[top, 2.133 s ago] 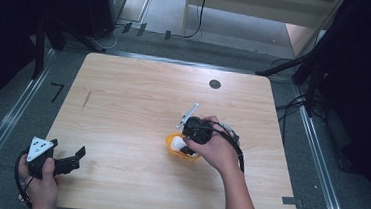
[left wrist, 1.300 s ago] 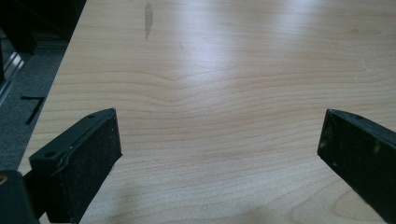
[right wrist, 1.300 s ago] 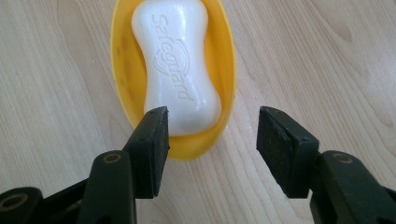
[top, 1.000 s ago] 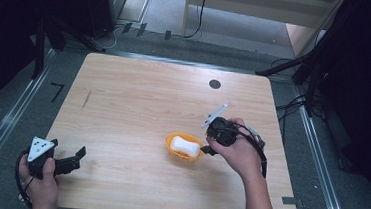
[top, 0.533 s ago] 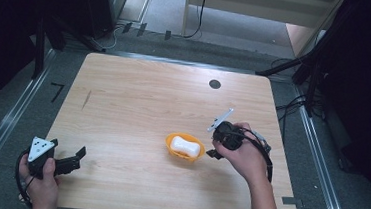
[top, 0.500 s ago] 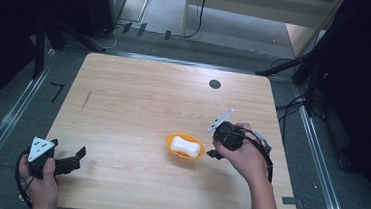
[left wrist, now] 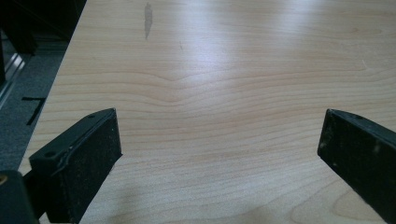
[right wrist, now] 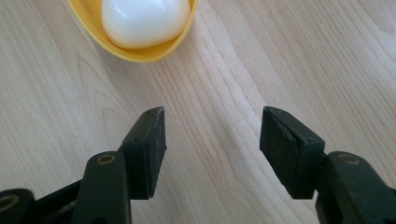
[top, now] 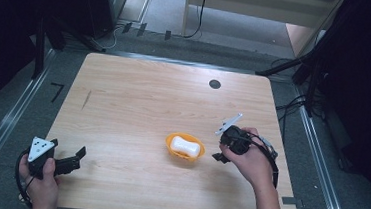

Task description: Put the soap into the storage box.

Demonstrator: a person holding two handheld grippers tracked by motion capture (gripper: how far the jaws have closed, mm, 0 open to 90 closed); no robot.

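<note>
A: Where does the white lump (top: pixel 186 146) sit?

B: In the small orange-yellow dish (top: pixel 173 149), a little toward the near edge from the middle of the surface (top: pixel 138 101), slightly to the right. It lies inside the dish, not beside it. The lump is smooth, rounded and glossy, like a bar of soap; the dish looks like thin moulded plastic, shallow, with a curved rim.

A: And the right tongs (right wrist: pixel 211 135)?

B: Spread, pinching nothing, just beside the dish on its right and apart from it. In the right gripper view the black pads point at bare wood with the dish rim just beyond them. I'd judge the hand (top: pixel 249 162) is held there to stay clear of the dish.

A: The left tongs (top: pixel 80 152)?

B: Spread wide too, empty, parked at the near left corner, well apart from the dish. They look idle, kept out of the way.

A: The surface itself?

B: Pale wood-grain laminate, matte, with rounded corners and a small dark round spot (top: pixel 214 83) near the far edge
</note>
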